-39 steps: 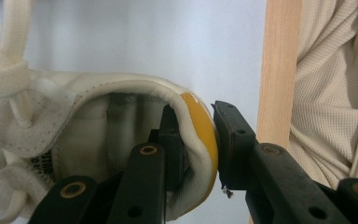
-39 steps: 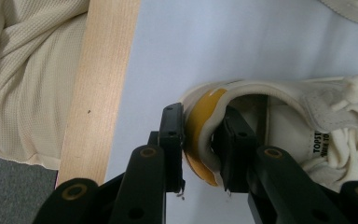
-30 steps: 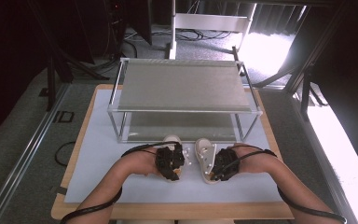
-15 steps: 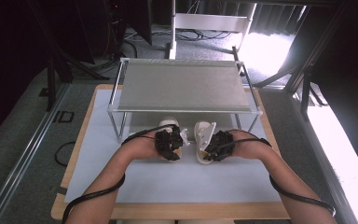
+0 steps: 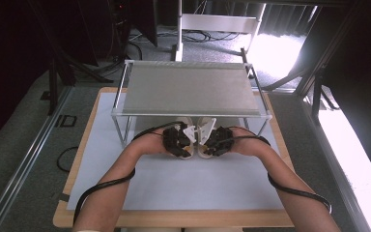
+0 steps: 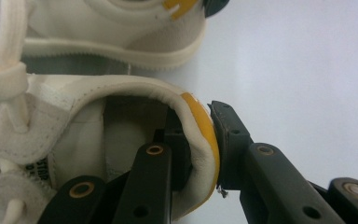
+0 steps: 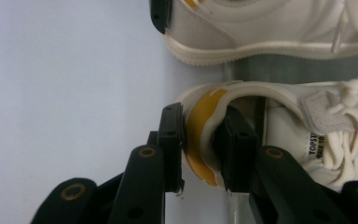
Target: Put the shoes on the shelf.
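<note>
Two white sneakers with yellow heel tabs sit side by side at the front edge of the metal rack point(image 5: 188, 89). My left gripper point(image 5: 183, 145) is shut on the heel of the left sneaker point(image 5: 188, 129). In the left gripper view the gripper point(image 6: 198, 140) pinches the yellow heel rim of that sneaker point(image 6: 98, 116), one jaw inside the shoe and one outside. My right gripper point(image 5: 208, 146) is shut on the heel of the right sneaker point(image 5: 206, 128). The right gripper view shows the gripper point(image 7: 200, 140) gripping its sneaker point(image 7: 307, 121) the same way. Each gripper view also catches the other sneaker point(image 6: 121, 32) point(image 7: 261, 28).
The rack stands on thin legs point(image 5: 123, 130) on a white mat point(image 5: 183, 183) over a wooden table point(image 5: 67, 183). Its grey shelf top spans the mat's far half, with a low gap beneath. Cables point(image 5: 101, 186) trail along both forearms. Floor and dark frames surround the table.
Both hands have moved away from the person toward the rack, carrying the sneakers. The toes now reach under the shelf's front edge. Both grips are unchanged.
</note>
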Action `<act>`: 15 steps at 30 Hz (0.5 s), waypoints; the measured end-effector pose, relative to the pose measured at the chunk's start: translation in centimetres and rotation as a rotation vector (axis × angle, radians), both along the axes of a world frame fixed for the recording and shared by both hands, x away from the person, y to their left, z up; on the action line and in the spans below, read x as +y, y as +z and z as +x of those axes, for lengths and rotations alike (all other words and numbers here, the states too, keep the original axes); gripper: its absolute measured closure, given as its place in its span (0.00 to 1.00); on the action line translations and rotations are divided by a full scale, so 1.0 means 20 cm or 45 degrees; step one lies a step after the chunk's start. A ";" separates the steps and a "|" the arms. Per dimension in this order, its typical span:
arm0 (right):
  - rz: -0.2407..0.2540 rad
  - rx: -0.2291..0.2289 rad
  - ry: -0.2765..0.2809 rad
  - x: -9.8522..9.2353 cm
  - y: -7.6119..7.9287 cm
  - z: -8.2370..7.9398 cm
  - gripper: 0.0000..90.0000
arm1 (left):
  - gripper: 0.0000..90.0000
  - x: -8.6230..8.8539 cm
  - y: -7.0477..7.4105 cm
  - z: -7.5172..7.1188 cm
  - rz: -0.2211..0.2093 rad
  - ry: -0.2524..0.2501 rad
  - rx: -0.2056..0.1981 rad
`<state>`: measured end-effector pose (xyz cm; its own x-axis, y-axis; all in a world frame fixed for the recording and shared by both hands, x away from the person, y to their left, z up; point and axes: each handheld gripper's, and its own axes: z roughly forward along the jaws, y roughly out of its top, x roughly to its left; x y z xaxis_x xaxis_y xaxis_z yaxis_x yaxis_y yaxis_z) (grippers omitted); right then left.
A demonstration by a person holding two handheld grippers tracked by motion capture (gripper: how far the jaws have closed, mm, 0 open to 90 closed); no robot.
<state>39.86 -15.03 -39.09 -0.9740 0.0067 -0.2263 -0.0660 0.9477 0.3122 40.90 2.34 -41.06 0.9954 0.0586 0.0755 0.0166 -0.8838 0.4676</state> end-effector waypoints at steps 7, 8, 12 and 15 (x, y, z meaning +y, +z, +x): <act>0.025 -0.018 0.047 0.03 -0.04 0.05 0.80 | 0.86 -0.04 -0.04 0.05 0.005 -0.001 -0.001; 0.030 -0.011 0.052 0.03 -0.04 0.06 0.80 | 0.86 -0.04 -0.04 0.06 0.007 0.003 0.001; 0.028 -0.006 0.042 0.04 -0.05 0.06 0.80 | 0.86 -0.02 -0.05 0.07 -0.009 -0.001 0.017; 0.070 -0.005 0.029 0.03 -0.05 0.06 0.79 | 0.86 -0.02 -0.05 0.08 -0.019 0.001 0.022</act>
